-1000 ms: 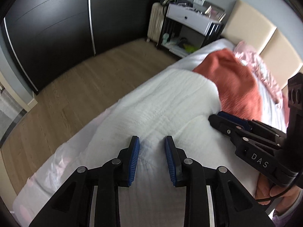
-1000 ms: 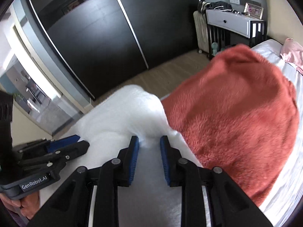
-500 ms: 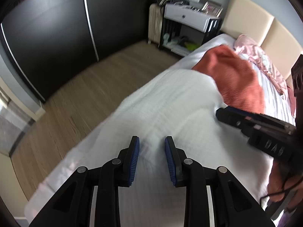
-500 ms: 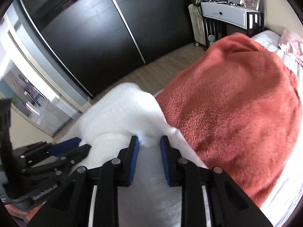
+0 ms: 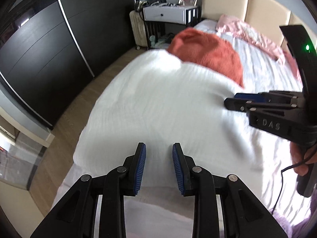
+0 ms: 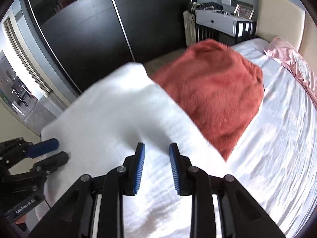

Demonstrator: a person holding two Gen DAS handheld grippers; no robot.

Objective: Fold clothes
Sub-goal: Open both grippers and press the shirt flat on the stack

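Observation:
A white textured cloth [image 5: 154,103] lies spread flat near the corner of the bed [image 6: 277,138]. My left gripper [image 5: 159,148] hovers over its near edge, pads apart, with nothing pressed between them. In the right wrist view the same white cloth [image 6: 111,115] shows, with my right gripper [image 6: 156,148] above it. Its jaws are opening and the cloth lies below them, not pinched. The right gripper [image 5: 233,101] also shows at the right of the left wrist view, and the left gripper [image 6: 55,150] at the left of the right wrist view.
A rust-red fleece [image 6: 214,83] lies heaped past the white cloth, partly under its far edge. Pink bedding [image 5: 247,31] sits by the beige headboard. A white nightstand [image 5: 168,14] and a radiator [image 5: 136,29] stand at the bed's head, dark wardrobe doors [image 5: 49,49] across the wood floor.
Both grippers have drawn back and up from the white cloth. The ridge of cloth once pinched between each pair of pads is gone, and the cloth now lies flat.

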